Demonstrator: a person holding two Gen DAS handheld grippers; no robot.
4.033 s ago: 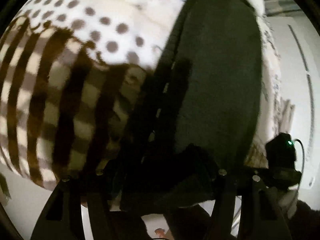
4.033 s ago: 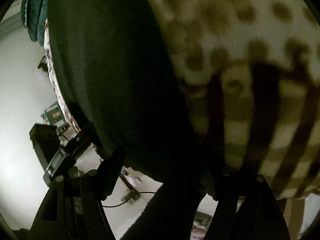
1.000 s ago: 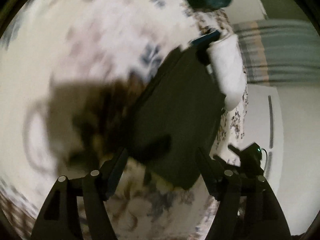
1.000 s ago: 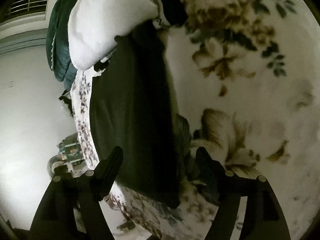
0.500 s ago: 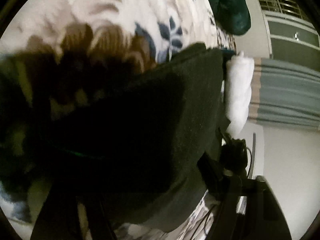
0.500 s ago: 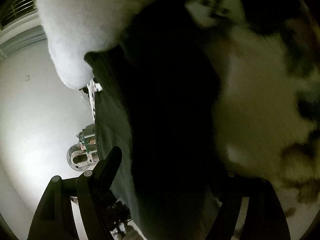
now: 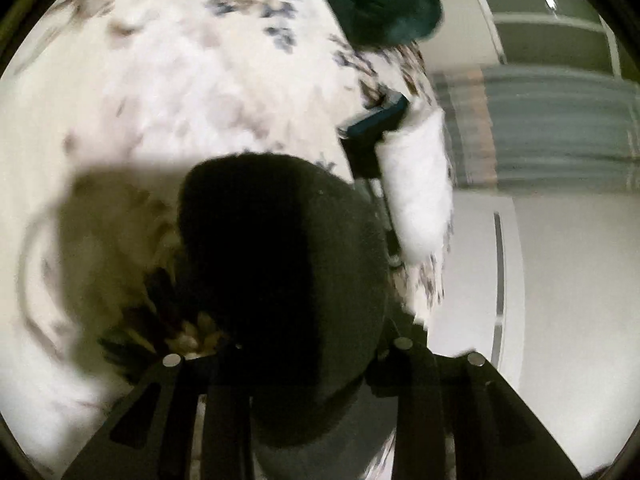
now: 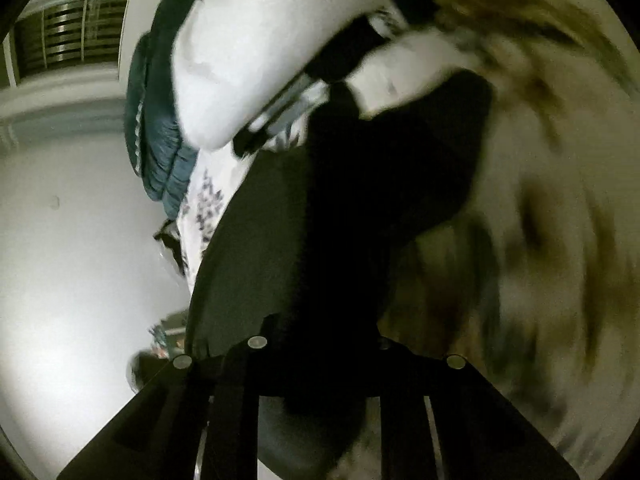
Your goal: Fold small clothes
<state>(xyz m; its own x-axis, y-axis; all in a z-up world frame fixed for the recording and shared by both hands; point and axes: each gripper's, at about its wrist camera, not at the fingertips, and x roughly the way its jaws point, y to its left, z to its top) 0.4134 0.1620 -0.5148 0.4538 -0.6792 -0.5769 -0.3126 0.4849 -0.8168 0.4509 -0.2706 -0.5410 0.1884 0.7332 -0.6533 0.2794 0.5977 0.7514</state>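
Both claws have just been closing on the dark cloth (image 7: 280, 280), low centre in each view, on the flowered bedspread (image 7: 160, 100). The left gripper (image 7: 304, 364) and right gripper (image 8: 320, 356) pinch it narrowly; carrying both corners level should keep the fold's edges aligned.

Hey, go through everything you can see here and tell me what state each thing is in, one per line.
Dark fabric garment: lifted, bunched, gripped by both grippers.
Left gripper: just closed on the garment.
Right gripper: just closed on the garment.
White fluffy cloth: lying at the bed edge.
Floral bedspread: spread flat.
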